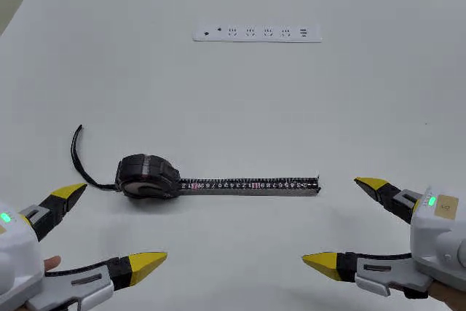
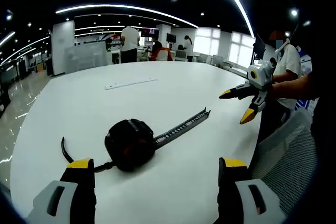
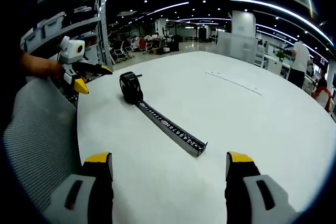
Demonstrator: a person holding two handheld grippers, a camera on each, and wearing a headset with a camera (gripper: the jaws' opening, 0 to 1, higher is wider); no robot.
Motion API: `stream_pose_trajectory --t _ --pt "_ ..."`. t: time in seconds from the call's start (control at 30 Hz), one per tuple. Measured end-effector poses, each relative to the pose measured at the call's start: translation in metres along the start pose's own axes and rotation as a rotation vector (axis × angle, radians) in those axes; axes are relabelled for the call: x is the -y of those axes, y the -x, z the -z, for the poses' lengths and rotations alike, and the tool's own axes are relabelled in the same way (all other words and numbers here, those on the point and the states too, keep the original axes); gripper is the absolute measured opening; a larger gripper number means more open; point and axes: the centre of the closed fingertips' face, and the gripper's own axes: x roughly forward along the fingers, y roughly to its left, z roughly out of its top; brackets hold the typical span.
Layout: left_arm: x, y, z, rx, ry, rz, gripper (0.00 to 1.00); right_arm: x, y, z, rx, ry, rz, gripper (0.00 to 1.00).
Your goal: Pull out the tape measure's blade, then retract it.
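Holds the left gripper low at the near left, jaws spread wide, yellow tips aimed forward and to the right. Holds the right gripper opposite at the near right, jaws just as wide apart, tips aimed to the left. Grips each from behind, with a little of the left hand peeking beside the white body. Sets both well apart, facing each other.

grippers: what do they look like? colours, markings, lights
The left gripper and right gripper match: white moulded bodies, black jaws with grey inserts, and pointed yellow tips. Each body has a lit green light. The right one also carries a tan label.
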Motion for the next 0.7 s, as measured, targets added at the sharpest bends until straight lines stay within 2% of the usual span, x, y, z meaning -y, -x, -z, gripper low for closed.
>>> stream_pose_trajectory --t 0.1,0.23,0.43,0.57,0.7 --pt "0.002 -0.002 0.0 -0.004 0.006 -0.018 1.0 -0.002 -0.002 -0.001 0.001 -0.026 0.03 0.92" --pt "0.003 -0.003 -0.005 0.013 0.022 -0.036 1.0 -0.009 -0.004 -0.004 0.008 -0.055 0.041 0.93" --pt "0.001 -0.005 -0.007 0.004 0.04 -0.079 1.0 -0.02 -0.005 -0.013 0.018 -0.073 0.078 0.93" --pt "0.003 -0.004 -0.009 0.007 0.054 -0.101 1.0 -0.024 -0.006 -0.014 0.012 -0.079 0.095 0.93" --pt "0.004 -0.004 -0.007 -0.006 0.109 -0.139 1.0 -0.029 -0.008 -0.016 0.014 -0.101 0.096 0.92"
